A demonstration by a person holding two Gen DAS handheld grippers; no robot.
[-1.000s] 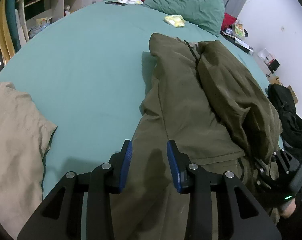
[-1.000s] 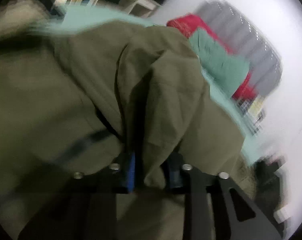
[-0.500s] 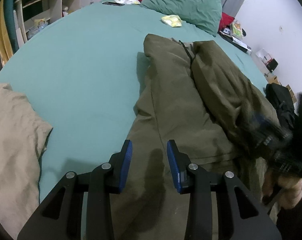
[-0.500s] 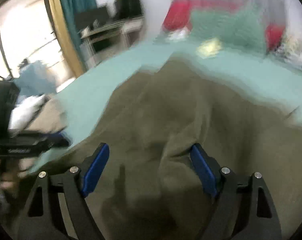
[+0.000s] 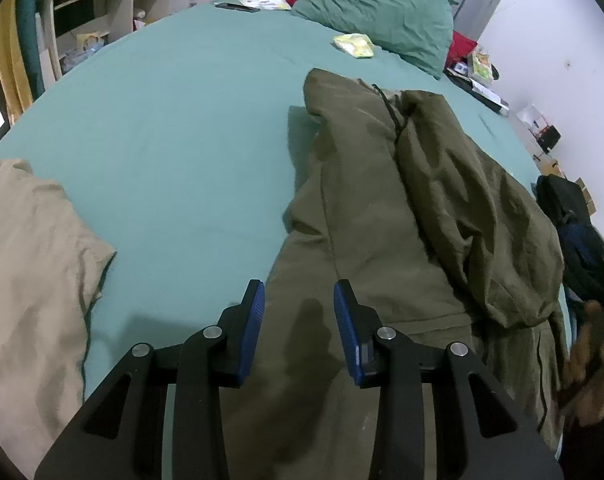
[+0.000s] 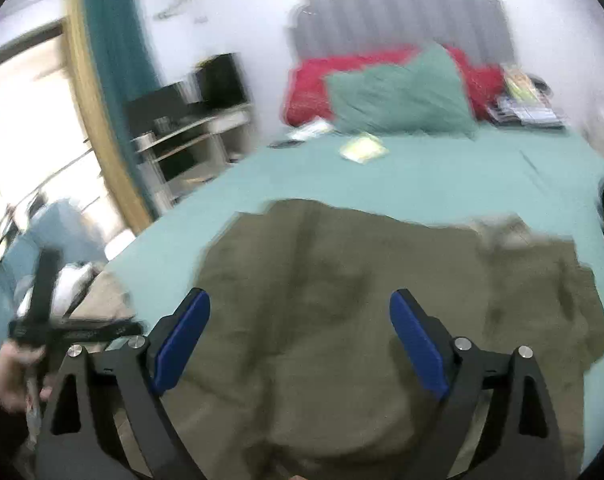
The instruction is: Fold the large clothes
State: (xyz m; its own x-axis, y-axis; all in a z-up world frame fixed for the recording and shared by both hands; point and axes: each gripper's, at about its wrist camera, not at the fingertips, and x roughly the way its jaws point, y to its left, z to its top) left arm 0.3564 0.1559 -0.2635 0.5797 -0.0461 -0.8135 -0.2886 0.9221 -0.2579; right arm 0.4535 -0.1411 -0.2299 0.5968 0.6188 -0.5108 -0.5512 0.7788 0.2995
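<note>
The wide bed with its teal sheet (image 5: 173, 128) serves as the folding surface. The large olive-green cloth garment (image 5: 382, 216) lies lengthwise on its right half, one side already lapped over. A beige cloth (image 5: 25, 280) sits well apart at left. The left claw (image 5: 298, 332) hovers narrowly parted over the hem, gripping nothing; the right claw (image 6: 299, 344) gapes wide — empty. Green pillow (image 5: 374, 20) and small yellow packet (image 5: 354, 45) lie clear of the fold.
</note>
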